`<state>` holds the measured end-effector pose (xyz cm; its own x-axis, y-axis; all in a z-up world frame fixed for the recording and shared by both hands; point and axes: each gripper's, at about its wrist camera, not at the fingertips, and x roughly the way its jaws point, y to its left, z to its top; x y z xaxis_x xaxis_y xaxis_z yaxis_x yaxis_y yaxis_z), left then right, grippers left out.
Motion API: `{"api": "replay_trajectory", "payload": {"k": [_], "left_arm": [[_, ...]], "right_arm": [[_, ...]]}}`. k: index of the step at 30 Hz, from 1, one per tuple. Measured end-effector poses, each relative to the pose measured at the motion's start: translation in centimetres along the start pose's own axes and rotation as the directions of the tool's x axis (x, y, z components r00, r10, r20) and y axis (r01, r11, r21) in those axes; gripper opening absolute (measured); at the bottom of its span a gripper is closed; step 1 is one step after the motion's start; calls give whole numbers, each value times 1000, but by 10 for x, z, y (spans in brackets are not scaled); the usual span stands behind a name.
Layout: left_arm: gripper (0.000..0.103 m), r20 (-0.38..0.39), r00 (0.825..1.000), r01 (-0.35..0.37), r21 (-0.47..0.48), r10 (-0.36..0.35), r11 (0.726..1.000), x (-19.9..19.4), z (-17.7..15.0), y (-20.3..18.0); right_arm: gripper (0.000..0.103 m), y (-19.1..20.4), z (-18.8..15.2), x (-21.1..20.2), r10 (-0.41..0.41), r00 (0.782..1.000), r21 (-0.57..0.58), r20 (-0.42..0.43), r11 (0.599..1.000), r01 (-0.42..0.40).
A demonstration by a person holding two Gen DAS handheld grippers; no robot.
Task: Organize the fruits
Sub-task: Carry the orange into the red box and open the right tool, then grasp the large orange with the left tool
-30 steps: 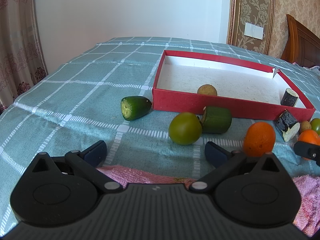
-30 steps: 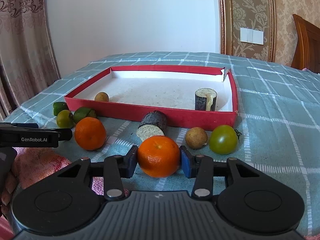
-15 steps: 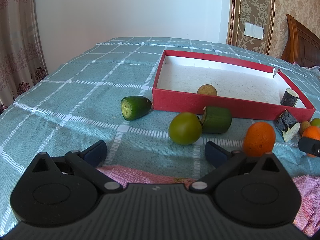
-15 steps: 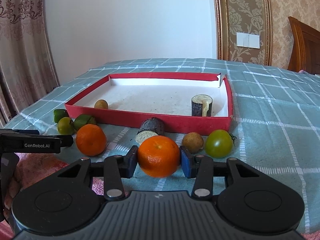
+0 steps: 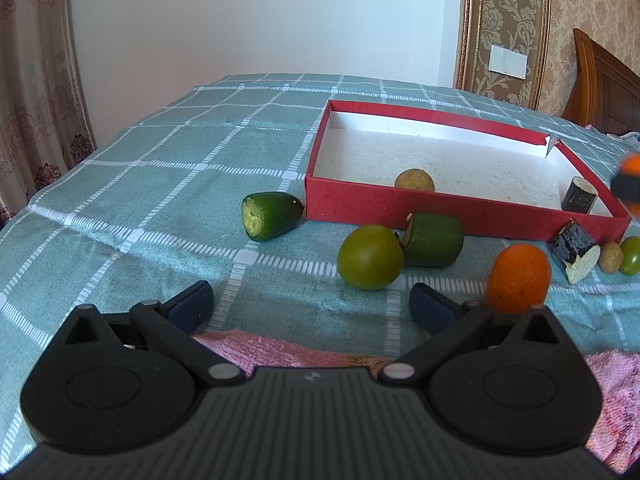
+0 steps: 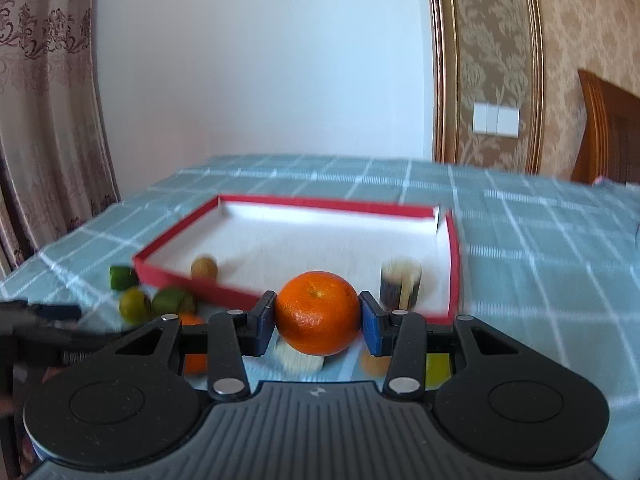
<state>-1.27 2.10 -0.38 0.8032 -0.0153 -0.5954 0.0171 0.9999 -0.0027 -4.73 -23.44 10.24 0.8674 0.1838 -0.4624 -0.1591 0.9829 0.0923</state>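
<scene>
We carry an orange (image 6: 317, 312) above the near wall of the red box (image 5: 460, 217).

Largest first: the checked tablecloth (image 5: 168, 184), then the red box on it, holding a small brown fruit (image 5: 414, 180) and a dark cut stub (image 5: 579, 200). Our right gripper (image 6: 317, 322) sits level, blue pads pinching the orange from both sides. Our left gripper (image 5: 310, 303) hangs low over a pink towel (image 5: 288, 350), spread wide around nothing. A green fruit (image 5: 370, 257) and a second orange (image 5: 518, 279) lie before the box; the right view is blurred, and fruits below the held orange are hard to make out.
</scene>
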Motion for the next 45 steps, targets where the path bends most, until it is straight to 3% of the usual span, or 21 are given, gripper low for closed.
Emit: {"api": "replay_trajectory", "payload": {"k": [11,13,14,17,22,27,30,32,34,45], "left_arm": [[103,0,1000,0,0,0,1000,0,0,0],[103,0,1000,0,0,0,1000,0,0,0],[103,0,1000,0,0,0,1000,0,0,0],[103,0,1000,0,0,0,1000,0,0,0],[103,0,1000,0,0,0,1000,0,0,0],[103,7,1000,7,-6,-7,1000,-1,-1,1],[103,73,995,75,-46,-71,996,-9,-5,10],[103,120,990,84,-78,-74,993,-16,-8,16],[103,150,986,91,-79,-79,993,-23,-10,18],[103,283,945,151,67,-164,986,-61,-4,-21]], "right_arm": [[44,-18,22,70,-61,994,-9,-94,998,60],[47,-18,20,79,-78,990,-28,-116,997,76],[56,-18,20,81,-90,989,-32,-118,996,87],[74,-19,17,68,-103,992,-18,-75,995,102],[75,-35,3,24,-97,995,55,15,994,96],[76,-58,-28,-11,-117,992,126,49,986,110],[77,-67,-45,-17,-130,990,167,52,979,120],[78,-74,-49,-16,-121,992,207,26,972,113],[78,-80,-51,-20,-118,992,253,54,962,100],[78,-91,-55,-16,-84,996,308,25,949,72]]}}
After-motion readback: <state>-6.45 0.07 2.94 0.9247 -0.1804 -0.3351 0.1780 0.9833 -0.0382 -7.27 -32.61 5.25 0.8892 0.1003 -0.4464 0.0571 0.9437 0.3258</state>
